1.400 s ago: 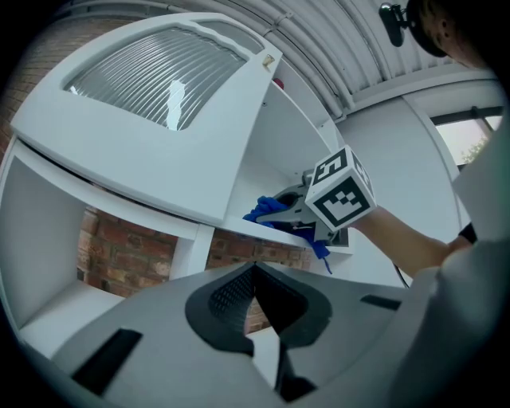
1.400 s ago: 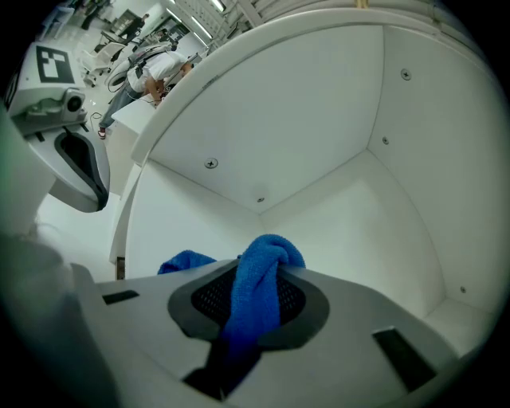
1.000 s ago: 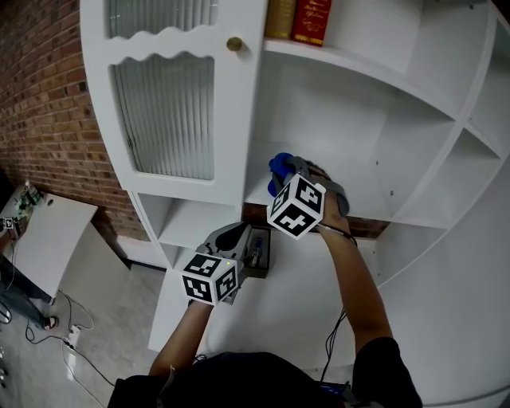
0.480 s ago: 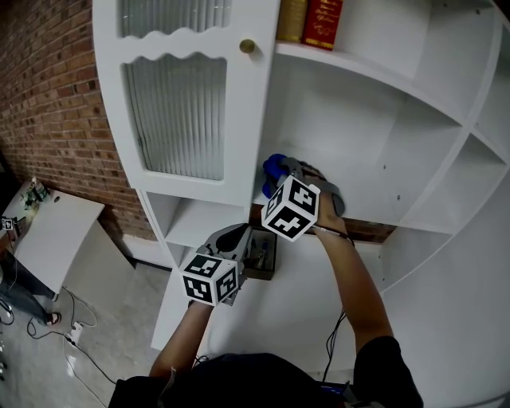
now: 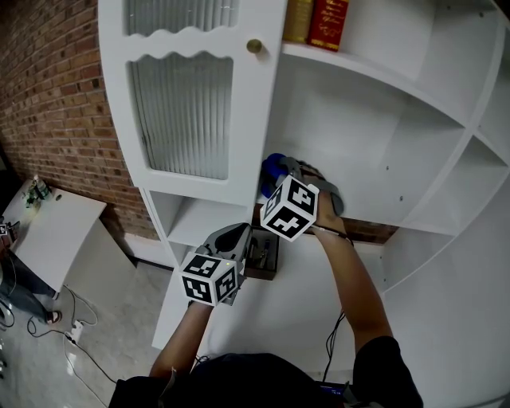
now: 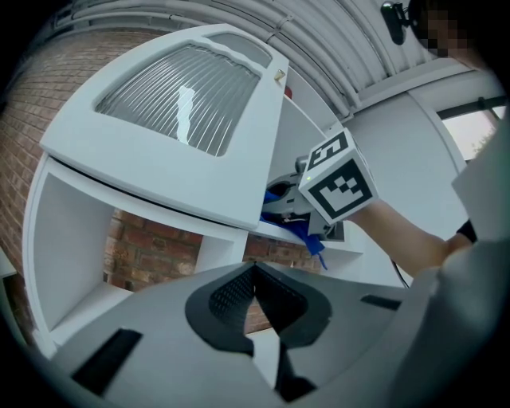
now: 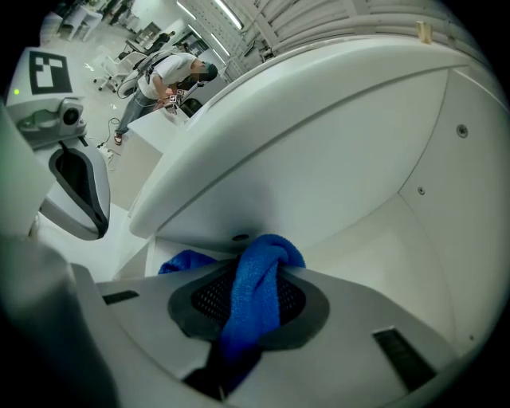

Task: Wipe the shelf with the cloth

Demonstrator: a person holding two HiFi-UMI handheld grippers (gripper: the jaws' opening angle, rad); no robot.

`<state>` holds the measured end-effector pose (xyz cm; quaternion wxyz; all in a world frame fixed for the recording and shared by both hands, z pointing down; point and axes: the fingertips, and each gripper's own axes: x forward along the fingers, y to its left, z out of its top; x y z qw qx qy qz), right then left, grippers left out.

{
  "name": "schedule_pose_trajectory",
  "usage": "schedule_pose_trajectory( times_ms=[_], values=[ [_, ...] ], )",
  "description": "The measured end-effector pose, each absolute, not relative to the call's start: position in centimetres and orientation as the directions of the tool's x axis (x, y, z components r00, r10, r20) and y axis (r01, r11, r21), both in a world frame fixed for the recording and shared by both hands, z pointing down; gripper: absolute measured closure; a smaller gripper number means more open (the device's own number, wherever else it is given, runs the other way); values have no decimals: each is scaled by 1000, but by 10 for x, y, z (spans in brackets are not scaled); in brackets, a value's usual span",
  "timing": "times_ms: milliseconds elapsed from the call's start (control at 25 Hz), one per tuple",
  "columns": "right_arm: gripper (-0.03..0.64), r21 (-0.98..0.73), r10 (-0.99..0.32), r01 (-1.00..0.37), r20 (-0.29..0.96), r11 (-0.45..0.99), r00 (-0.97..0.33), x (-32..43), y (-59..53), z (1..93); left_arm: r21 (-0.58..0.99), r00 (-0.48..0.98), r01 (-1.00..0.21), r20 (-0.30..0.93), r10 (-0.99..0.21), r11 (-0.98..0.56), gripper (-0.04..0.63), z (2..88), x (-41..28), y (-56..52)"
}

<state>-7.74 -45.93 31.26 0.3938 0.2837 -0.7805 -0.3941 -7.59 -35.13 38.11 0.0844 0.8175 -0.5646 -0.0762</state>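
Observation:
The blue cloth [image 5: 272, 168] is bunched at the left end of the white shelf [image 5: 374, 203], close under the open door's edge. My right gripper [image 5: 280, 177] is shut on it. In the right gripper view the cloth [image 7: 259, 275] fills the jaws of that gripper [image 7: 253, 296], just above the shelf board [image 7: 382, 263]. My left gripper [image 5: 236, 239] hangs lower and nearer, shut with nothing in it. In the left gripper view its jaws meet at the tips [image 6: 255, 291], and the cloth [image 6: 309, 237] drapes over the shelf's edge beyond.
The cabinet door [image 5: 191, 103] with ribbed glass and a brass knob [image 5: 254, 46] stands open at the left of the shelf. Books [image 5: 319, 20] stand on the shelf above. A brick wall [image 5: 48, 103] and a white table [image 5: 52, 231] lie to the left.
My right gripper with the cloth has slid a little left along the shelf, toward the door. The left gripper has hardly moved.

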Motion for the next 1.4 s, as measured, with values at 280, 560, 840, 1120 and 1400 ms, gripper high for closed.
schedule_pose_trajectory(
  times_ms=[280,560,840,1120,1400],
  values=[
    [538,833,-750,-136,397,536,-529,-77,-460,313,219,360,-908,-28,-932,-357,580,382,-75,-352],
    [538,819,-741,-147,405,554,-535,-73,-460,313,225,361,-905,-47,-931,-362,580,380,-75,-353],
    [538,814,-750,-168,403,555,-525,-61,-463,312,227,392,-890,-68,-918,-397,581,374,-63,-358],
    [538,799,-780,-230,405,556,-478,-24,-481,313,251,455,-851,-86,-886,-462,581,366,-38,-365],
    [538,802,-812,-270,394,532,-430,11,-492,311,244,498,-831,-74,-864,-500,581,369,-16,-374]
  ],
)
